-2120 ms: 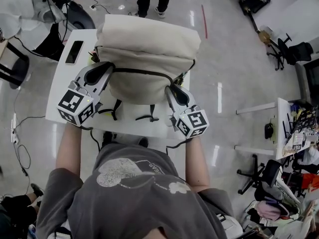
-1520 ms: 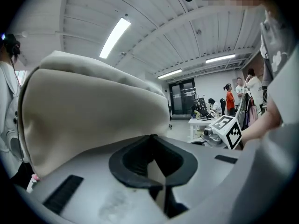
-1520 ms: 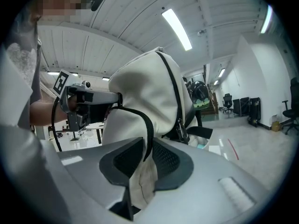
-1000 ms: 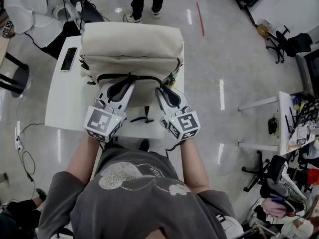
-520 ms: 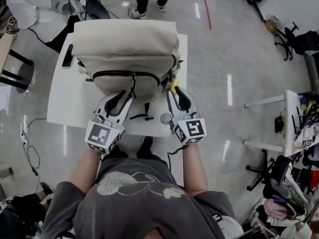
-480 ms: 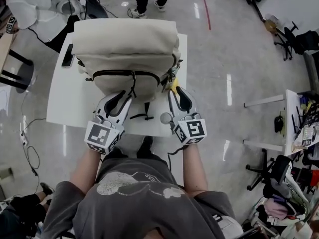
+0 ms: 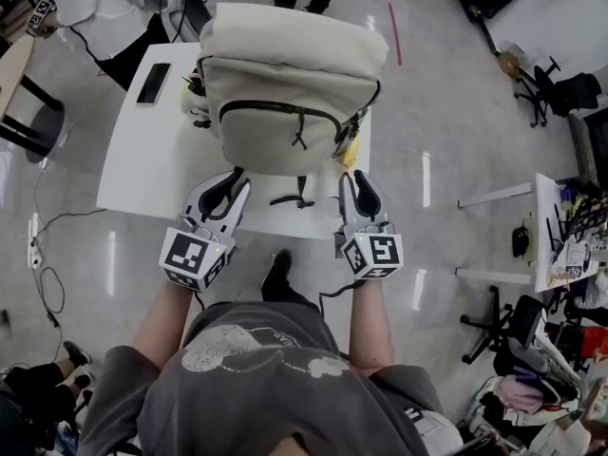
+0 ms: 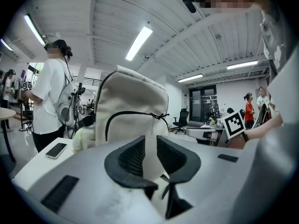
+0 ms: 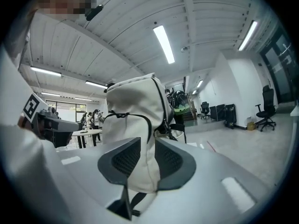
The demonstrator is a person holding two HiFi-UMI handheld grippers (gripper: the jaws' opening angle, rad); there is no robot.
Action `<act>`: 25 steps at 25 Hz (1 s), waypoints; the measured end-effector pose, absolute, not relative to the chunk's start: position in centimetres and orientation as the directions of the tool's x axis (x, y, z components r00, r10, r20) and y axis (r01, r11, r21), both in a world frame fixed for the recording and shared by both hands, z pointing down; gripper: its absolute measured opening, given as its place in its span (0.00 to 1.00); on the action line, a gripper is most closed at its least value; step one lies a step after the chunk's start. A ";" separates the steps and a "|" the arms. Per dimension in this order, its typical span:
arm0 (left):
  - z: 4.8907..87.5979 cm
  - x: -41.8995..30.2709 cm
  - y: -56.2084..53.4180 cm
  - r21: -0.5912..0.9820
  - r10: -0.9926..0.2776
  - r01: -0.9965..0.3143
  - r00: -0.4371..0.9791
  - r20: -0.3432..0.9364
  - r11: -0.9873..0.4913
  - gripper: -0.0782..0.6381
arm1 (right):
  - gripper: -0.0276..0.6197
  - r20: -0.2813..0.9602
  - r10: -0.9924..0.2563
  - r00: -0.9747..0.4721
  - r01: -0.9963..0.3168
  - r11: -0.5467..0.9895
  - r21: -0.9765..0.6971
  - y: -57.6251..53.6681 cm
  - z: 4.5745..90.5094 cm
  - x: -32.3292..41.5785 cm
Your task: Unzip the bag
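Note:
A cream backpack [image 7: 290, 84] stands upright on the white table [image 7: 142, 160]. Its front pocket has a dark curved zipper [image 7: 294, 112] with a cord pull [image 7: 300, 139] hanging at the middle. My left gripper [image 7: 228, 180] is just short of the bag's lower left. My right gripper [image 7: 359, 180] is by its lower right. Neither touches the bag. In the left gripper view [image 8: 150, 143] and the right gripper view [image 9: 147, 146] the jaws are closing with a clear gap. Nothing is between them, and the backpack [image 8: 133, 106] [image 9: 135, 111] shows beyond.
Black straps [image 7: 293, 199] trail from the bag's base toward the table's near edge. A phone [image 7: 153, 83] lies at the table's far left. A person in white [image 8: 51, 97] stands beyond it. Office chairs [image 7: 499, 335] and a cluttered desk stand on the right.
Both grippers have drawn back from the bag's front toward me. The left one was at the zipper pull a second ago and is now off it. The bag sits further right in view.

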State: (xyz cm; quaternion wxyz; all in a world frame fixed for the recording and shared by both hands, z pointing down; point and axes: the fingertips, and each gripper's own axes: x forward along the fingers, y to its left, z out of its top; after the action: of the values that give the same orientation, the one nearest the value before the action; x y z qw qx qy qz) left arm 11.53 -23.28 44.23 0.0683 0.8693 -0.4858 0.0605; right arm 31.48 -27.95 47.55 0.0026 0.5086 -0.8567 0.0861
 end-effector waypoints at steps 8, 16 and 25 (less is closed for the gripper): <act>43.9 3.1 -13.1 0.088 -0.839 -0.856 0.517 0.169 -0.509 0.21 | 0.18 0.061 -0.888 -0.455 -0.887 0.446 -0.116 -18.2 44.9 24.4; 44.2 2.2 -5.9 0.101 -0.729 -0.744 0.667 0.151 -0.660 0.21 | 0.18 0.075 -0.946 -0.314 -0.949 0.310 -0.067 -5.8 44.5 22.7; 44.2 4.5 -2.1 0.144 -0.578 -0.590 0.807 0.119 -0.795 0.19 | 0.17 0.133 -0.986 -0.101 -0.995 0.100 -0.014 3.8 44.2 25.0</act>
State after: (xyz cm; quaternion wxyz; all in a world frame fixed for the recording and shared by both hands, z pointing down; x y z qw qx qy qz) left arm 4.53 -2.09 44.19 0.0873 0.9466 -0.3084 0.0344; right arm 25.05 3.80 44.16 0.0448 0.6689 -0.7403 0.0497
